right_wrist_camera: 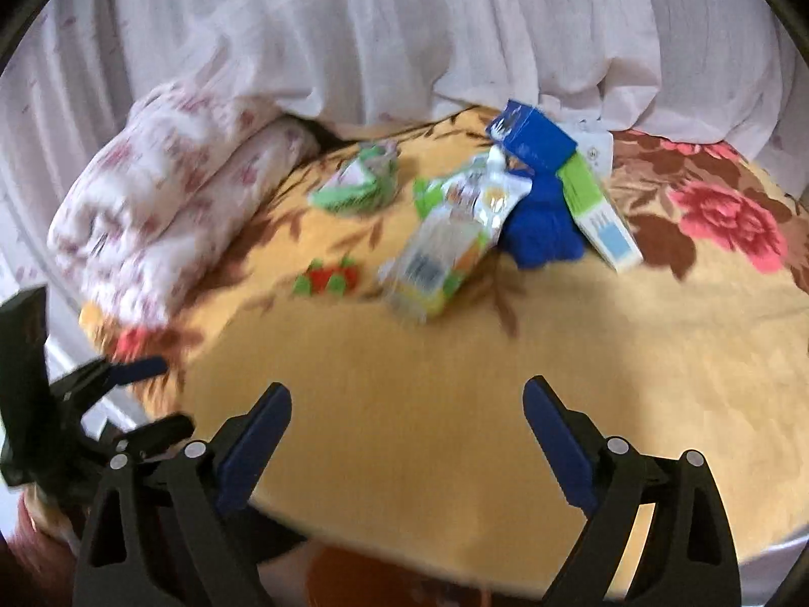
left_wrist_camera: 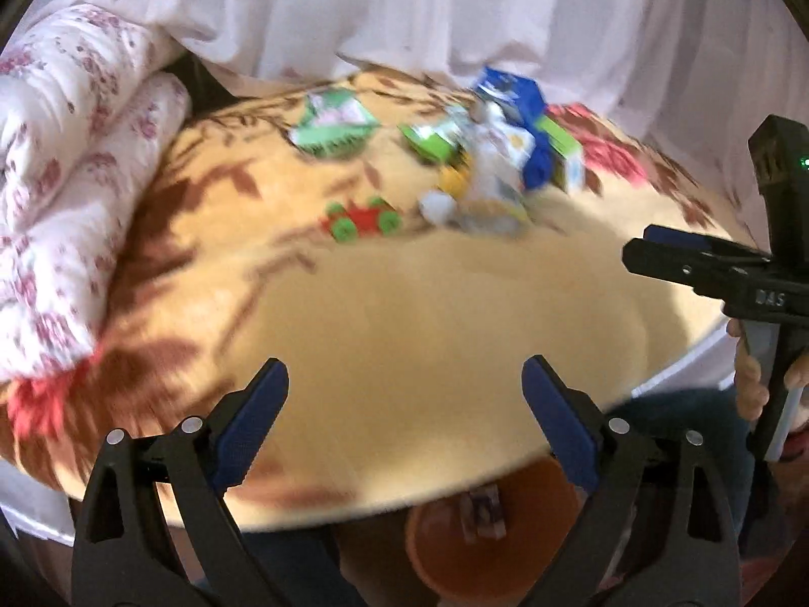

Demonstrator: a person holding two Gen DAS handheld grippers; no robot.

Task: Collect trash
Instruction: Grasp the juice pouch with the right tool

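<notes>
Both views motion-blurred. Left tongs (left_wrist_camera: 404,394) spread wide, nothing between the blue pads, hovering over the near edge of a bed covered by a yellow floral blanket (left_wrist_camera: 430,303). Right tongs (right_wrist_camera: 407,415) likewise spread wide and empty, over the same near edge; also visible at the right border of the left view, gripped by a hand (left_wrist_camera: 753,384).

Trash clustered toward the far side of the blanket, well apart from both tongs: blue box (right_wrist_camera: 531,139) at the back, green-and-white carton (right_wrist_camera: 601,217) leaning beside it, crumpled blue wrapper (right_wrist_camera: 543,227) touching the carton, clear plastic pouch (right_wrist_camera: 445,243) with white and yellow print lying just left of the wrapper. Green-and-white packet (right_wrist_camera: 359,182) further left, apart from the cluster. Small red-and-green piece (right_wrist_camera: 328,278) nearer, alone on the blanket; type unclear.

Folded floral quilt (right_wrist_camera: 167,202) on the left end of the bed. White curtain (right_wrist_camera: 404,25) behind. Orange bucket (left_wrist_camera: 485,546) below the bed edge, between the left fingers, one small dark item inside, too blurred to identify.
</notes>
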